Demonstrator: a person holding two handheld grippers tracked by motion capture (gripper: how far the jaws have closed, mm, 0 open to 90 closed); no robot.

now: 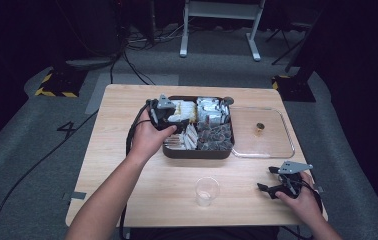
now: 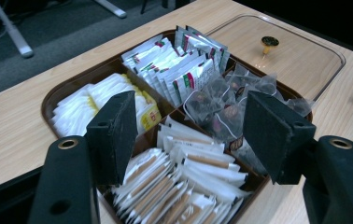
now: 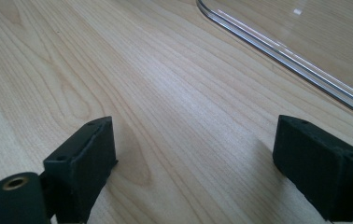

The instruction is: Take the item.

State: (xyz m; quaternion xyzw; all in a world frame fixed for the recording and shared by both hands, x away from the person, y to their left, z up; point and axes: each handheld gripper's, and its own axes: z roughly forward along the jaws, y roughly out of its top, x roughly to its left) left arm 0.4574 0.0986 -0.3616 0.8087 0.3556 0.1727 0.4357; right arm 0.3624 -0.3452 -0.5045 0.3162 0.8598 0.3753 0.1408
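Note:
A brown compartment tray sits at the middle of the wooden table. It holds white and brown sachets, white bags with yellow tags, foil packets and clear pyramid bags. My left gripper hovers over the tray's left half, open, with nothing between its jaws; in the left gripper view its jaws frame the sachet compartment. Near the table's front right corner, my right gripper rests low, open and empty, its jaws over bare wood.
A clear lid with a gold knob lies flat just right of the tray; its rim passes ahead of the right gripper. A clear plastic cup stands upright near the front edge, in front of the tray.

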